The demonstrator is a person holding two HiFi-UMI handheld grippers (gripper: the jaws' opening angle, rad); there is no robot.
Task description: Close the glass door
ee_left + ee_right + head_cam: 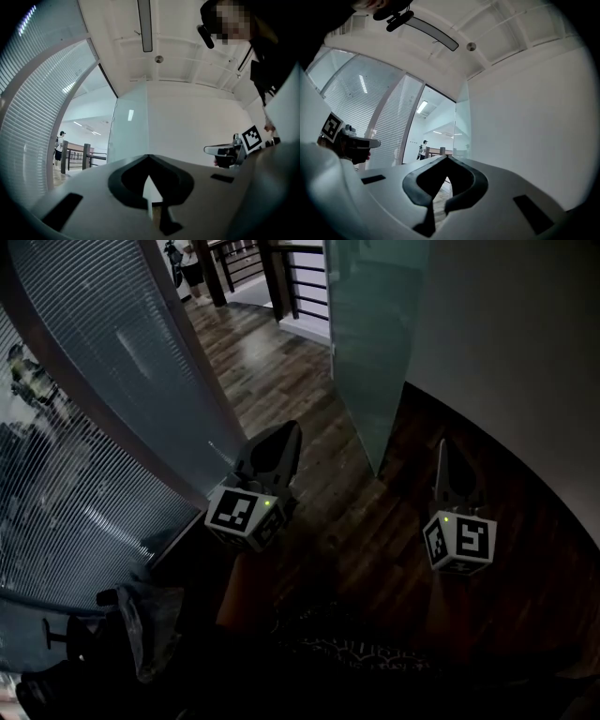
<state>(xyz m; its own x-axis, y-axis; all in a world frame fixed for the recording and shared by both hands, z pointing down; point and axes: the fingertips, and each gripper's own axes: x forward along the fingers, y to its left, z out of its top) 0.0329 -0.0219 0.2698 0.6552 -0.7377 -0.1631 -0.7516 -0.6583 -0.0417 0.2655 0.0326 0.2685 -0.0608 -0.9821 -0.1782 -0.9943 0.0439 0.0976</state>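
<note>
Left gripper [287, 434], right gripper [442, 450] jaws together; glass door [375, 334] open beside wall [516, 324].

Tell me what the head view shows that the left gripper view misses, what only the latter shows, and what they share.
Only the head view: the wooden floor and the marker cube on the left gripper. Only the left gripper view: the ceiling light and the left gripper's jaws, shut on nothing. Both: the glass door, open beside the white wall, the slatted blinds, and the right gripper.
</note>
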